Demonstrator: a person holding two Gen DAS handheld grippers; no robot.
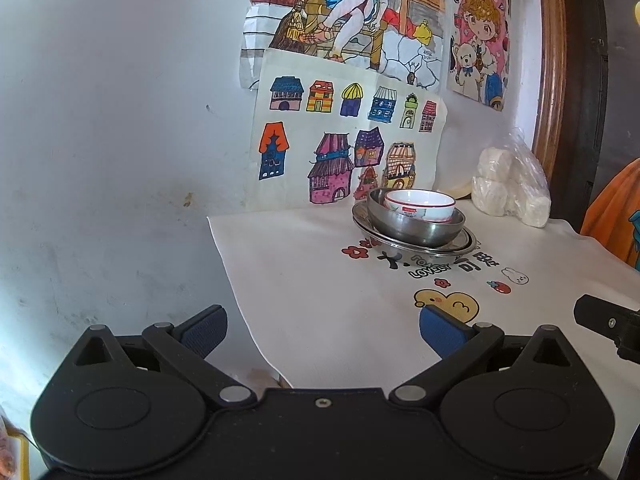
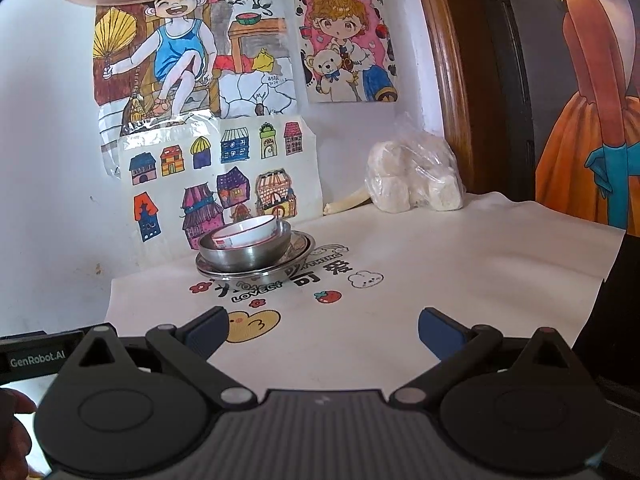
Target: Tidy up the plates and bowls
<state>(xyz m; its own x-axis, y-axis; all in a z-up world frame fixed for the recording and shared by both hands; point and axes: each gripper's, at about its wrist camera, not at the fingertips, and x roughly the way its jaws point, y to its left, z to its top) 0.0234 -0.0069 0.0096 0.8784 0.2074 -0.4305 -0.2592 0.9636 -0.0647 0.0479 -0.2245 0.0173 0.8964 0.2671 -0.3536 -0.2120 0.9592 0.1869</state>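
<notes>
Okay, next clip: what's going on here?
A person holds two grippers, both open and empty, back from the dishes. The left gripper and right gripper face a stack on the tablecloth: a white bowl inside a steel bowl on steel plates. Nothing is gripped.

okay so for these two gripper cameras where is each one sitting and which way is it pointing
Left wrist: sits on the left gripper, facing forward over the table to the wall drawings; its open blue fingers show, and the other gripper's edge at right.
Right wrist: sits on the right gripper, facing the same wall; open fingers and a hand at lower left show.
Shared: the white bowl in the steel bowl on steel plates, and the bag of white lumps.
</notes>
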